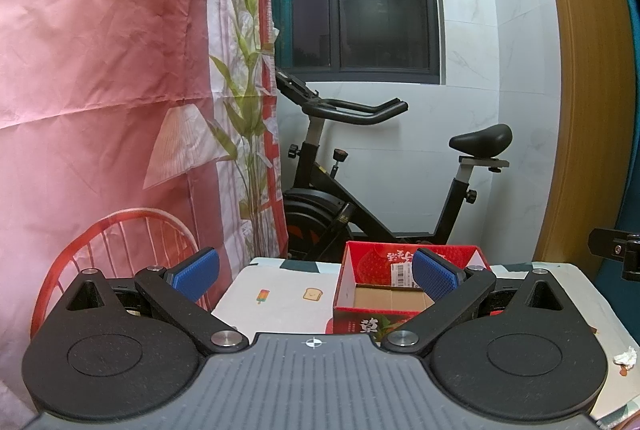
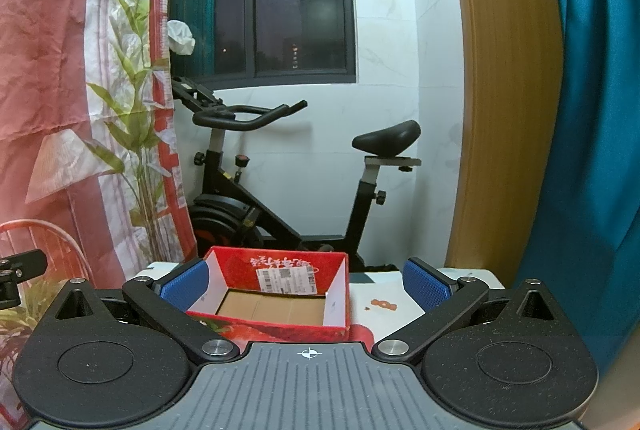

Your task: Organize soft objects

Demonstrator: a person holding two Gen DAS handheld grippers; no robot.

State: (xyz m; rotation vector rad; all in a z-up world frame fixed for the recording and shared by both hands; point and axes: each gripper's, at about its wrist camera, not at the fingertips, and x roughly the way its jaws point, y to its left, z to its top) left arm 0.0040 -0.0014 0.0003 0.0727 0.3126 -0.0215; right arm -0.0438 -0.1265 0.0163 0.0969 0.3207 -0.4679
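A red cardboard box (image 1: 404,270) with a bare brown bottom stands open and empty on the table (image 1: 276,294). It also shows in the right wrist view (image 2: 280,290). My left gripper (image 1: 316,276) is open and empty, held above the table, the box partly behind its right finger. My right gripper (image 2: 306,284) is open and empty, with the box between and beyond its blue pads (image 2: 424,282). No soft objects show in either view.
A black exercise bike (image 1: 360,190) stands behind the table under a dark window. A pink printed curtain (image 1: 100,70) hangs left, a red chair (image 1: 120,242) below it. A wooden door frame (image 2: 500,110) and teal curtain (image 2: 592,110) are right. A crumpled tissue (image 1: 626,358) lies on the table's right.
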